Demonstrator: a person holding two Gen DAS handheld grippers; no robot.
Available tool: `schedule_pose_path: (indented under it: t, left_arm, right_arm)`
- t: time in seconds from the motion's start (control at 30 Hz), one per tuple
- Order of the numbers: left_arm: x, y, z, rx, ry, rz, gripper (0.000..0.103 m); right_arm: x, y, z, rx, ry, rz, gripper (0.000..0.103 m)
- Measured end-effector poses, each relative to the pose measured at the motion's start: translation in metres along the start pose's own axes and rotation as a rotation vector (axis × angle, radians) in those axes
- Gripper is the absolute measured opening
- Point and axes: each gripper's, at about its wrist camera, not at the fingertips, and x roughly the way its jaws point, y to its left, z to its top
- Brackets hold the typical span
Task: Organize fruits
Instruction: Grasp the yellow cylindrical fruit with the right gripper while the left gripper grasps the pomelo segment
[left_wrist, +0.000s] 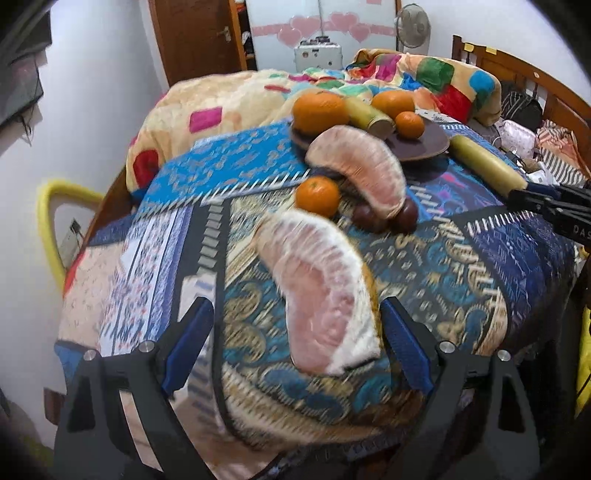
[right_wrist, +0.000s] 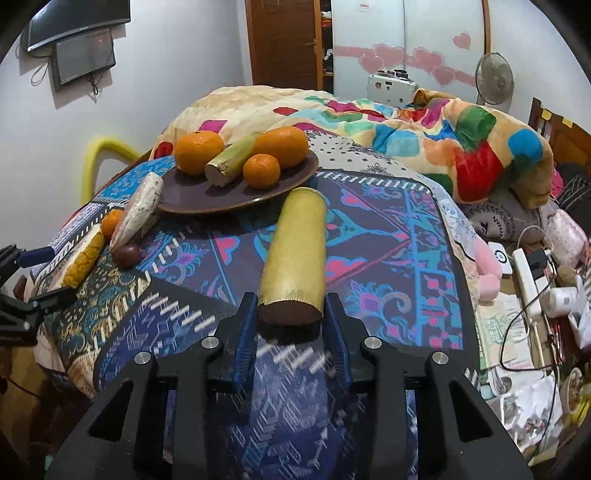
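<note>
We see the right claw pinching the near end of a yellow sugarcane piece lying on the patterned bedcover, just beside the brown plate of oranges. The left claw stands spread around a peeled pomelo segment, pads apparently apart from it.

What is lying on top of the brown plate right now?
On the brown plate lie two large oranges, one small mandarin and a piece of sugarcane. The plate's surface behind and under this fruit is covered, so anything there cannot be seen.
</note>
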Motion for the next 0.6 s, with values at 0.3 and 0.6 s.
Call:
schedule_pose_path:
  t: [0.3,0.6]
  left_arm:
    - [-0.001,0.021,-0.001,-0.079,0.061,-0.095,0.087]
    - [0.014,0.016,0.019,-0.073,0.089,-0.172,0.082]
  right_arm:
    - [-0.02,0.003,-0.018,-0.01,0.011,-0.021,0.033]
    - [-0.014,0.005,-0.006,0.019,0.028,-0.009,0.048]
